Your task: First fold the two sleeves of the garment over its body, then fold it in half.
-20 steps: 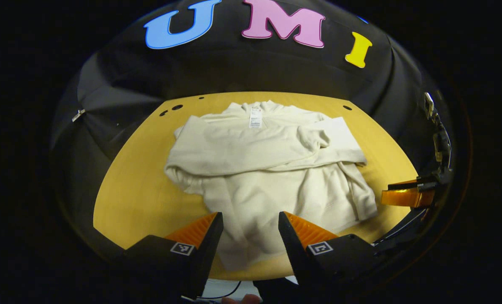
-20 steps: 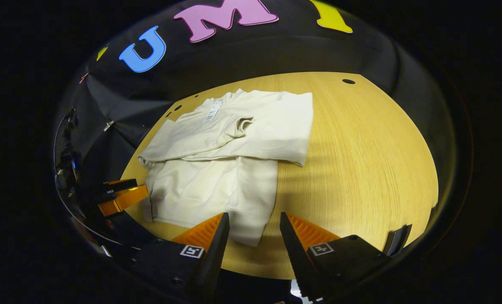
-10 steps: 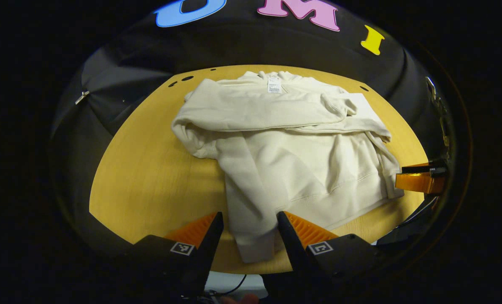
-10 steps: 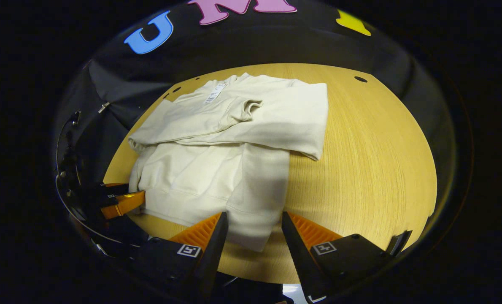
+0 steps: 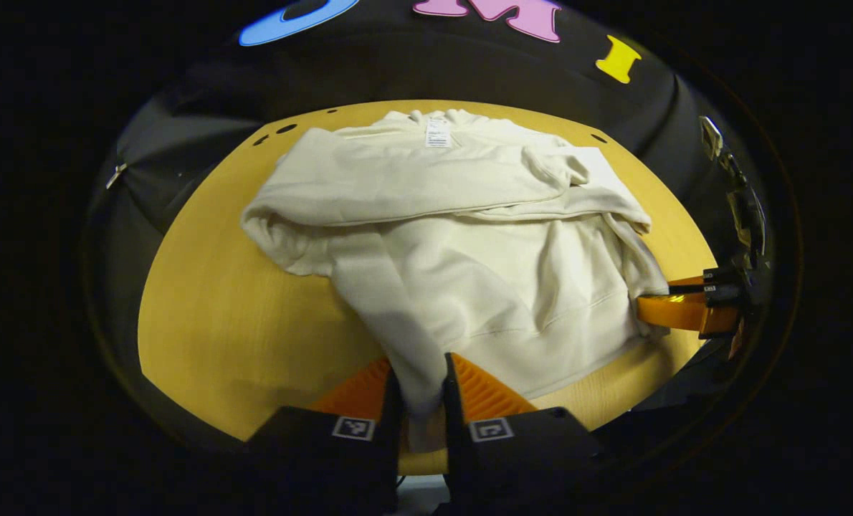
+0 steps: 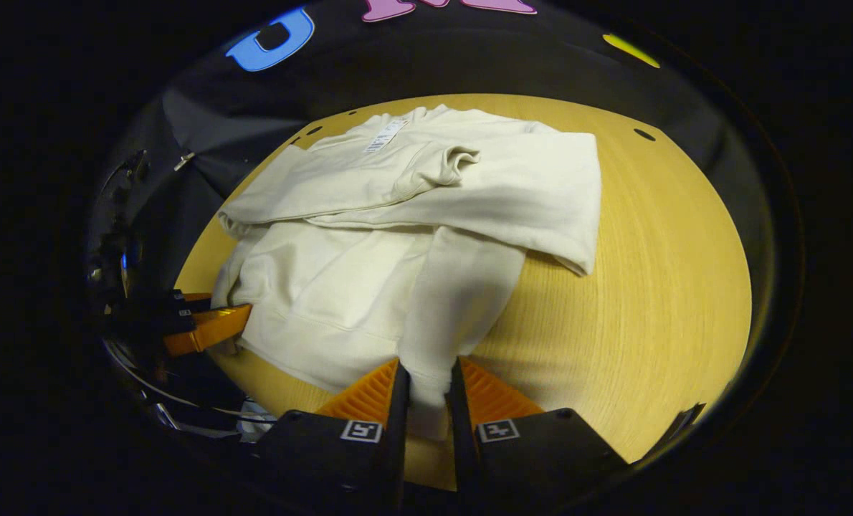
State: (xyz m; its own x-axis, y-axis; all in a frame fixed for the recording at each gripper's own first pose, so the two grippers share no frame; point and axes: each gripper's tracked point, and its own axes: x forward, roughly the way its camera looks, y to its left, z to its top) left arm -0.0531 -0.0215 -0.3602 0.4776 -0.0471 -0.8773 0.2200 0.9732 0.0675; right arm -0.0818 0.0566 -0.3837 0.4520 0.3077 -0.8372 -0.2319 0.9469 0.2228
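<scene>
- Pinching the hem's left corner, your left gripper [image 5: 421, 390] has both fingers pressed on the cream garment [image 5: 462, 236].
- It lies on the wooden table [image 5: 204, 322], collar far, hem toward you.
- Your right gripper [image 6: 429, 387] clamps the hem's right corner.

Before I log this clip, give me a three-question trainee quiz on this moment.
1. True or false: both sleeves already lie folded across the garment.
2. The left gripper is: A) open above the table; B) shut on the hem; C) shut on the tag.
3. Fill in: the right gripper is shut on the garment's near ____ corner.

Key: 1 true; 2 B; 3 hem.
</scene>
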